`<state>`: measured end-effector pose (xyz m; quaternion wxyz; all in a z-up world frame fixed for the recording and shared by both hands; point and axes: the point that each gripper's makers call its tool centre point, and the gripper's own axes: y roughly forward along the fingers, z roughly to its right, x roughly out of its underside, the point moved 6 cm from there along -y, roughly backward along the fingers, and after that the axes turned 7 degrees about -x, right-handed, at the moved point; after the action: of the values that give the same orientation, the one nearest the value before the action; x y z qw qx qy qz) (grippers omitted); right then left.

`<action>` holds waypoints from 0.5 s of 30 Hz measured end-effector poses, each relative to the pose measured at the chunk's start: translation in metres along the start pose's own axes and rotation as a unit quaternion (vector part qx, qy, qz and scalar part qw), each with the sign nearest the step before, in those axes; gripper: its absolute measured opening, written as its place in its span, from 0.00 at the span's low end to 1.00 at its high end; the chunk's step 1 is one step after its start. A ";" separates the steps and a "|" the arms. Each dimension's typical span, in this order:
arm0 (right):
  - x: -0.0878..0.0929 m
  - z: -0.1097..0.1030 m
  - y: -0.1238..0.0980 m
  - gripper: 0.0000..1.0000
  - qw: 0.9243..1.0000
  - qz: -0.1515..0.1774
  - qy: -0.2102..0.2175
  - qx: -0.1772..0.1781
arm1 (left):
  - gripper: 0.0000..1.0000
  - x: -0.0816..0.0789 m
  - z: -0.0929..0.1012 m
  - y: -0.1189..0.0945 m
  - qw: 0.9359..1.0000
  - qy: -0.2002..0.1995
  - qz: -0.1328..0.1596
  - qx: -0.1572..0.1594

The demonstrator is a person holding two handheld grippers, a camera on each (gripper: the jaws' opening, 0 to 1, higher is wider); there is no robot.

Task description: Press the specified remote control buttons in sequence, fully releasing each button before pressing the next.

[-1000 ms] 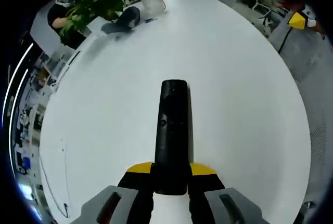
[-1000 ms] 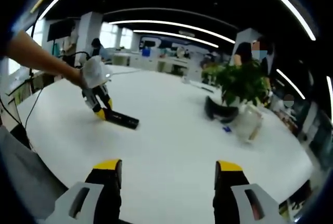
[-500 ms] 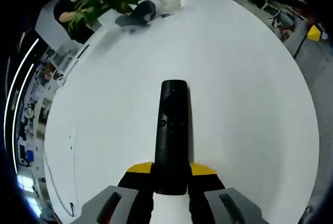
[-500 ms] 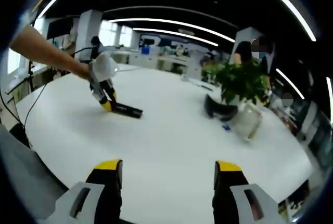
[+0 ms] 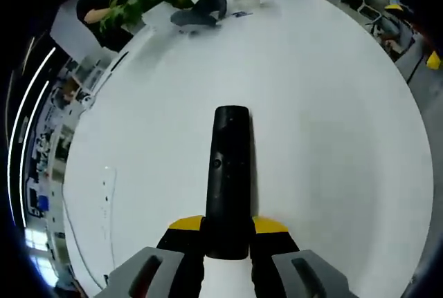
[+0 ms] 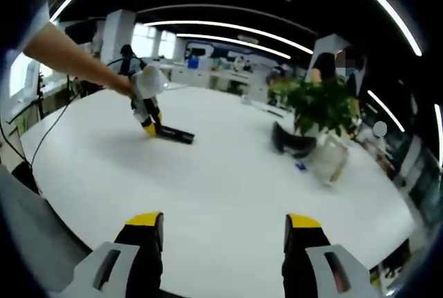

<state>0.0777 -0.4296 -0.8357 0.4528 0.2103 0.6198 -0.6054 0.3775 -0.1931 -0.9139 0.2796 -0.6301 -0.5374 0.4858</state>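
Your long black plastic remote control (image 5: pixel 228 180) sits clamped between the left gripper (image 5: pixel 228 232)'s two yellow-tipped jaws, near end buried between them, far end pointing straight out along the jaws over the round white table (image 5: pixel 332 125). One small round button shows on its top face about midway; the others are too dark to make out. From the right gripper view the same remote (image 6: pixel 174 134) lies flat and low at the table surface (touching or just above, can't tell), with your left gripper (image 6: pixel 149 126) angled steeply down onto its near end and your bare forearm (image 6: pixel 73 56) reaching in from the left edge, wrist bent down.

Your right gripper (image 6: pixel 221 232) hangs above the near side of the table, jaws spread wide, nothing between them, well apart from the remote.

Count: one remote, two grippers, one table. Beyond that, at the far side of the table: one green leafy potted plant (image 6: pixel 320 108), one dark curved headset-like object (image 6: pixel 291 143) at its foot, one clear plastic container (image 6: pixel 331 160) just beside that, one small blue item (image 6: pixel 300 168) between them. Same cluster sits at the top of the left gripper view, well apart from the remote tip. A thin cable (image 5: pixel 104 194) lies along the table's left edge there.

Two people stand behind the plant, one more sits in the office background.
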 end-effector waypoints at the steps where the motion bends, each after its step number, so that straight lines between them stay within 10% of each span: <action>1: 0.000 0.000 0.000 0.69 1.000 -0.001 0.000 0.000 | 0.23 0.000 -0.002 0.003 1.000 -0.008 0.000 0.001; 15: 0.001 -0.001 0.001 0.70 1.000 -0.002 -0.001 -0.002 | 0.28 0.001 -0.002 0.003 1.000 -0.001 0.024 0.001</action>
<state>0.0779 -0.4291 -0.8368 0.4527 0.2076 0.6213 -0.6049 0.3809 -0.1922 -0.9164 0.2680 -0.6422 -0.5221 0.4931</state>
